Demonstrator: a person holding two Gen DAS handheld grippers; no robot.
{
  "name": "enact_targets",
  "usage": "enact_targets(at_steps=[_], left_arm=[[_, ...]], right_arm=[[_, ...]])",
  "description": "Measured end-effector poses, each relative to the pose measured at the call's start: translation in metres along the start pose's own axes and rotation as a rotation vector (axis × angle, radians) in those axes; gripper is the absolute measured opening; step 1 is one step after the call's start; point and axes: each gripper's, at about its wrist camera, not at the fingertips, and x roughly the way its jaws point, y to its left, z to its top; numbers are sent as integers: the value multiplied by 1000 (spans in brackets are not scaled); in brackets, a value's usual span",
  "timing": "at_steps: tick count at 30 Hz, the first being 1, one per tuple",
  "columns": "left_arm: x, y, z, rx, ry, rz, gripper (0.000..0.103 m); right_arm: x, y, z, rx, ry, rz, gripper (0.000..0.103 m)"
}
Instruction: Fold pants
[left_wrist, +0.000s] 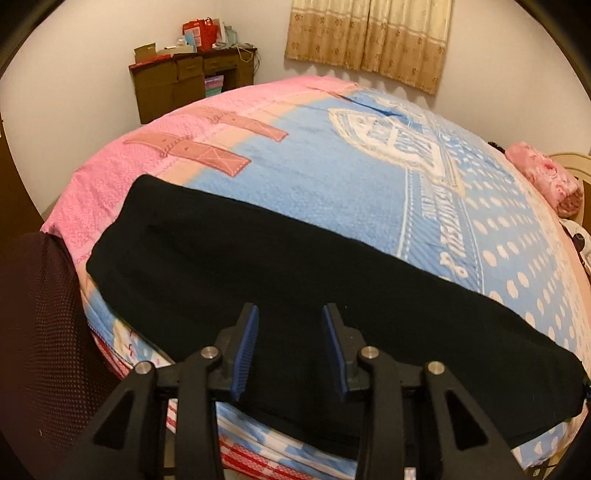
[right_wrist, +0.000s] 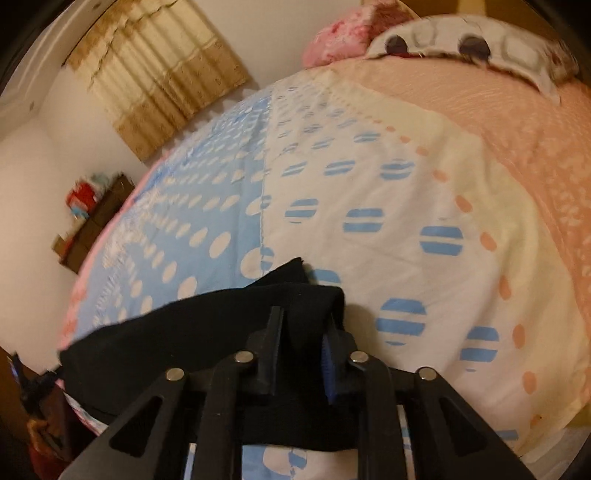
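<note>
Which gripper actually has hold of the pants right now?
The right gripper: its fingers pinch a bunched end of the black pants. The left gripper hangs open above them, gripping nothing.

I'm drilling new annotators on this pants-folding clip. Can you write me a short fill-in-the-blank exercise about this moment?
1. The pants are ____ in colour.
2. The pants lie on a ____.
3. The left gripper has its jaws ____ and holds nothing.
4. The right gripper is closed on the ____.

Missing words: black; bed; open; pants
</note>
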Motion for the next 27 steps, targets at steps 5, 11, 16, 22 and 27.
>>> enact_targets(at_steps=[5, 11, 16, 22, 27], left_arm=[[-6, 9, 4, -25, -22, 30, 38], [-2, 7, 2, -35, -2, 33, 38], [-4, 8, 2, -32, -6, 58, 38], [4, 9, 4, -39, 3, 94, 38], [-2, 25, 14, -58, -23, 161, 42]], right_arm=[[-41, 38, 3, -135, -154, 227, 12], [-29, 10, 8, -153, -178, 218, 12], [1, -69, -7, 62, -68, 67, 13], [-34, -79, -32, 124, -111, 116, 40], [-51, -25, -36, -18, -167, 64, 40]])
